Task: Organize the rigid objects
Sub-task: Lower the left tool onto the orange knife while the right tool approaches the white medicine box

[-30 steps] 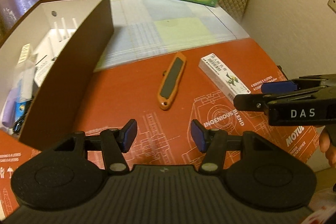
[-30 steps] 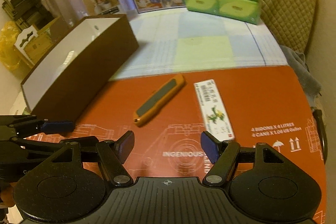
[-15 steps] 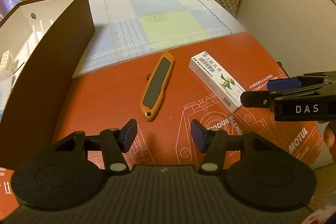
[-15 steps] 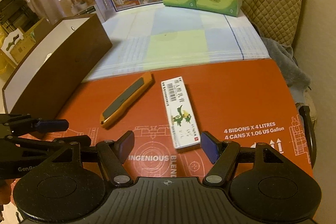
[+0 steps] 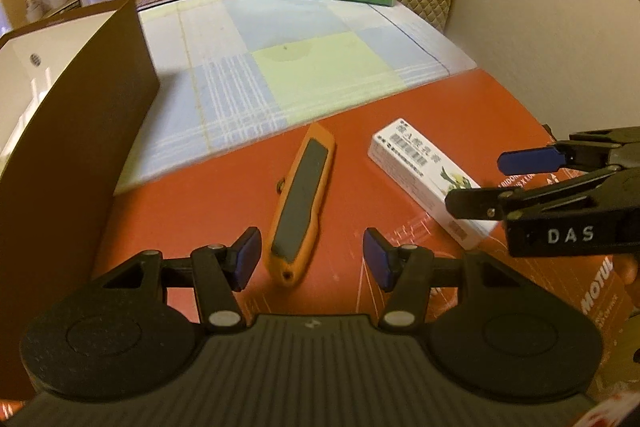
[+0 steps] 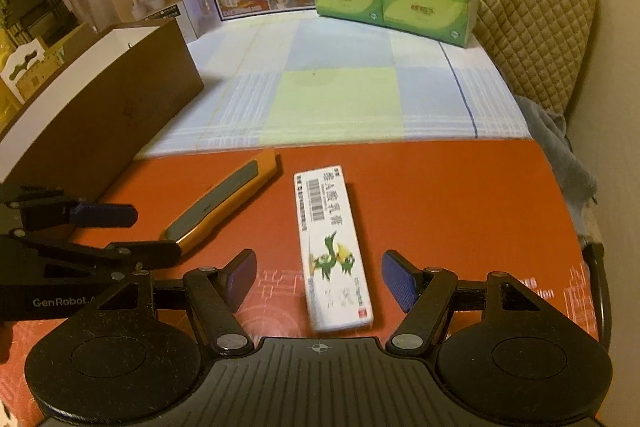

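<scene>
- My left gripper [image 5: 311,258] has its jaws apart and empty; the near end of the orange utility knife [image 5: 301,206] lies between and just ahead of the blue pads, not touched as far as I can see.
- My right gripper [image 6: 319,281] is also apart and empty, its pads on either side of the near end of the white medicine box [image 6: 333,251], with clear gaps on both sides.
- Knife and box lie side by side, apart from each other, flat on the red mat [image 6: 460,203].
- To the left stands the brown storage box [image 5: 76,131], open-topped with a white interior; I judge it the place for both items.
- Step in hand, as I read it: a two-handed approach, no grasp made yet.
- Next, I judge each gripper must drop until its pads flank its item's long sides, then close; the knife lies slightly aslant, so my left wrist may need a small roll.
</scene>
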